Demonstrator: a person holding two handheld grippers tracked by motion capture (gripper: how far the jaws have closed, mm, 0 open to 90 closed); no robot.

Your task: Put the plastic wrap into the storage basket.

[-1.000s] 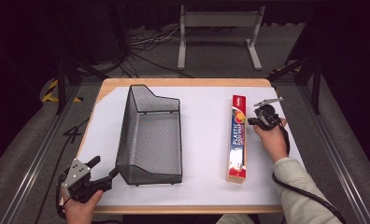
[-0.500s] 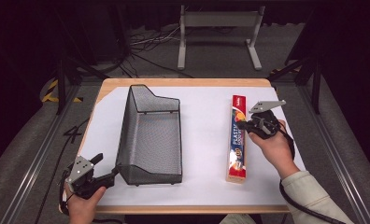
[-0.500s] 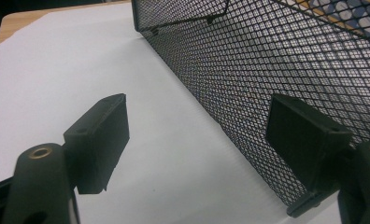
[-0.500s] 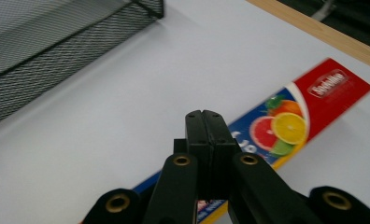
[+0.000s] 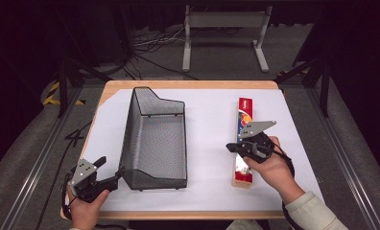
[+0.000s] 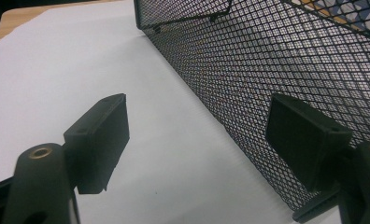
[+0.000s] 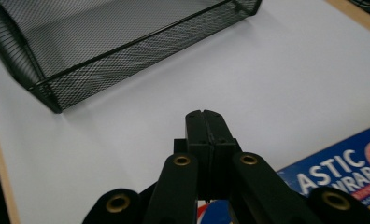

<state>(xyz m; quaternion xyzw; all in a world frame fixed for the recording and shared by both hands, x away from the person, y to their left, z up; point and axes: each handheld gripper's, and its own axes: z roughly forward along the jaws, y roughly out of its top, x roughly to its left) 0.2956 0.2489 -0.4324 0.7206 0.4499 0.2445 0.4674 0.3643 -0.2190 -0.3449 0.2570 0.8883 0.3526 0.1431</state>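
Note:
A black wire-mesh basket (image 5: 154, 139) stands on the white sheet, left of centre. A long red and blue plastic wrap box (image 5: 244, 117) lies at the right, lengthwise away from me. My left gripper (image 5: 111, 166) is open at the basket's near left corner. In the left gripper view, one of the left gripper's (image 6: 197, 135) jaws stands close against the mesh wall (image 6: 276, 60) and the other over bare sheet. My right gripper (image 5: 230, 146) is shut on nothing, hovering over the box's middle and pointing left toward the basket (image 7: 117, 46). The box's label (image 7: 342, 172) shows beside the right gripper's (image 7: 204, 116) tips.
The white sheet covers a wooden table (image 5: 188, 85) whose edge shows at the back and left. A grey metal stand (image 5: 224, 33) and cables lie on the floor beyond. Bare sheet (image 5: 209, 143) separates basket and box.
My right gripper has come nearer along the box and shifted left, turning toward the basket. My left gripper has edged slightly up toward the basket's corner.

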